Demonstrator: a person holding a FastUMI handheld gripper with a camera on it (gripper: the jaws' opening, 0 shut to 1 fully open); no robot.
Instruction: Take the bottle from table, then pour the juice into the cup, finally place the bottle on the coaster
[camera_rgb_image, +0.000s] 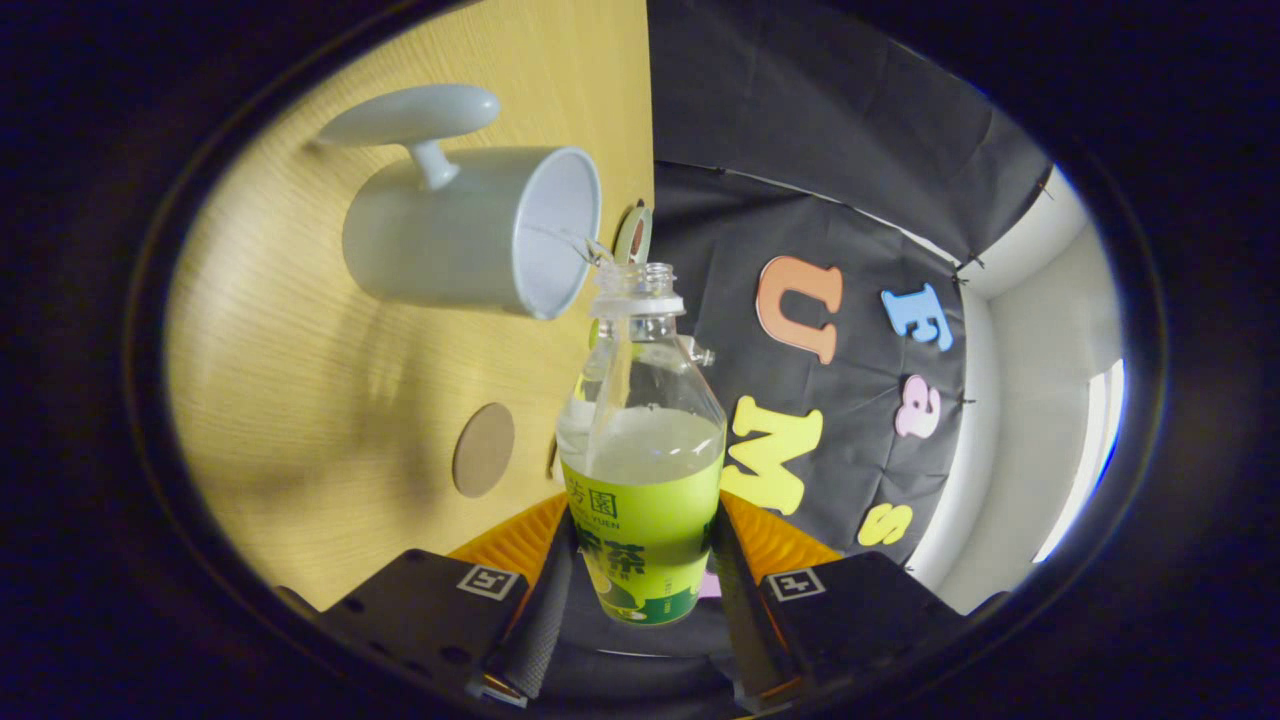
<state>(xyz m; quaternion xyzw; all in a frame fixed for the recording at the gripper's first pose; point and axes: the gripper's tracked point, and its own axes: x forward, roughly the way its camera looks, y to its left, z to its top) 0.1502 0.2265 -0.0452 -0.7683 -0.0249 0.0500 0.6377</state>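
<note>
My gripper is shut on a clear plastic bottle with a green label, both fingers pressing its lower body. The bottle is uncapped and holds pale liquid up to about the top of the label. The view is rolled, so the bottle is tipped on its side toward a pale grey cup with a handle, which stands on the wooden table. The bottle's mouth sits right at the cup's rim, and a thin stream runs from it into the cup. A round brown coaster lies on the table beside the bottle.
A small round disc-like object stands near the table's edge just beyond the cup's rim. The table edge runs close behind the bottle, with the booth's black cloth wall and a white wall beyond it.
</note>
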